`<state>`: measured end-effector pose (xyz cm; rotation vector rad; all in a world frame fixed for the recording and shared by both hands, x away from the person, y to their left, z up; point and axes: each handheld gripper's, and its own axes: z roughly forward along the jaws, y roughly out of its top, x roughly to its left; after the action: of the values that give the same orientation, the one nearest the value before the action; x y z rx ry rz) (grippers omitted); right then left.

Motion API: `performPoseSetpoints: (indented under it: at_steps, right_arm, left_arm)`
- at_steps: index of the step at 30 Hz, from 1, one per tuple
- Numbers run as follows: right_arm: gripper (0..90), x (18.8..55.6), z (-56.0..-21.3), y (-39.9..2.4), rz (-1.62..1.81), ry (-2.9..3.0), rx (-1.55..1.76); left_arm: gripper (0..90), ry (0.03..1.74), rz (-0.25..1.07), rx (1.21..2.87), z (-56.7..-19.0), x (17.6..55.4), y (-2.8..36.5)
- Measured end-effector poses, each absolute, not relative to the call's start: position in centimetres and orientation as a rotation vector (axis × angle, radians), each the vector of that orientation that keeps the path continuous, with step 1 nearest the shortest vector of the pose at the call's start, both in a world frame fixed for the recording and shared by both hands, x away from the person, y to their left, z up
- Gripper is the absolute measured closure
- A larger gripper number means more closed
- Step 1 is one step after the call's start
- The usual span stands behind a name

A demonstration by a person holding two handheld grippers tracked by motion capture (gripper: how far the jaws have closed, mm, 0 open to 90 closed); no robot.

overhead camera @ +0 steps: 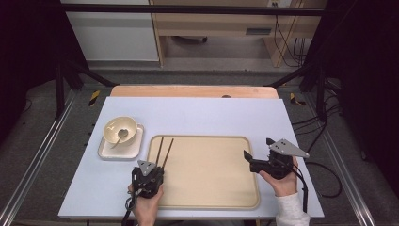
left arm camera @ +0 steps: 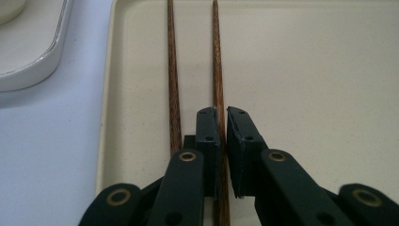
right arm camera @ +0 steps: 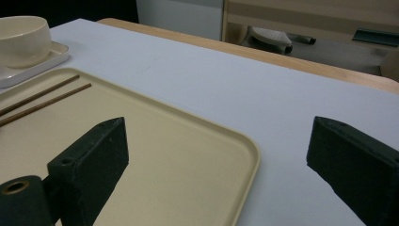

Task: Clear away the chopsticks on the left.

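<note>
Two thin brown wooden chopsticks (left arm camera: 173, 75) lying parallel at the left edge of a beige rectangular plastic tray (overhead camera: 211, 181), left gripper (left arm camera: 223, 125) clamped on the right-hand stick, right gripper (overhead camera: 256, 160) with jaws wide apart over the tray's right edge, cream ceramic bowl (overhead camera: 120, 130) left of the tray.

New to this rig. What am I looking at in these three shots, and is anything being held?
No robot arm: a person holds a two-fingered gripper in each hand. One camera looks down from above; the other two ride on the grippers and look along their black fingers.

A beige tray lies on the pale blue table, with two wooden chopsticks lying on its left part. Left of it, a bowl with a spoon sits on a white dish.

The left gripper has its fingers closed on the right-hand chopstick. The right gripper is open, holding nothing, at the tray's right edge.
</note>
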<state>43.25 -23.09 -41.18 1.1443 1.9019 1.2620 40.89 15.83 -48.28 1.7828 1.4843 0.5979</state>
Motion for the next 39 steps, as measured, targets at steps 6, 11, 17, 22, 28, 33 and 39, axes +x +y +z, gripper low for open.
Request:
performPoseSetpoints:
  at_steps: [6, 11, 17, 22, 28, 33, 39]
  right_arm:
    - [6.3, 43.2, -41.2, -23.1, 1.264, 1.902, 1.146]
    - [6.3, 43.2, -41.1, -23.1, 1.266, 1.903, 1.147]
    - [6.3, 43.2, -41.1, -23.1, 1.269, 1.898, 1.146]
    - [6.4, 43.2, -41.1, -23.1, 1.264, 1.898, 1.145]
    - [6.4, 43.1, -41.1, -23.2, 1.266, 1.896, 1.147]
    - [6.4, 43.1, -41.0, -23.2, 1.266, 1.895, 1.145]
    - [6.5, 43.1, -41.0, -23.2, 1.265, 1.896, 1.144]
  left_arm:
    - [82.8, 1.481, 0.608, 1.787, -48.3, 40.9, 15.7]
    - [76.8, 1.445, 0.594, 1.788, -48.2, 40.8, 15.7]
    - [71.8, 1.33, 0.538, 1.794, -47.2, 40.1, 16.7]
    - [73.4, 1.311, 0.529, 1.824, -47.0, 39.9, 17.4]
    - [76.5, 1.29, 0.547, 1.887, -47.7, 40.0, 17.4]
    - [80.1, 1.292, 0.576, 1.928, -47.9, 40.2, 17.2]
    - [84.0, 1.331, 0.572, 1.891, -48.2, 40.4, 17.2]
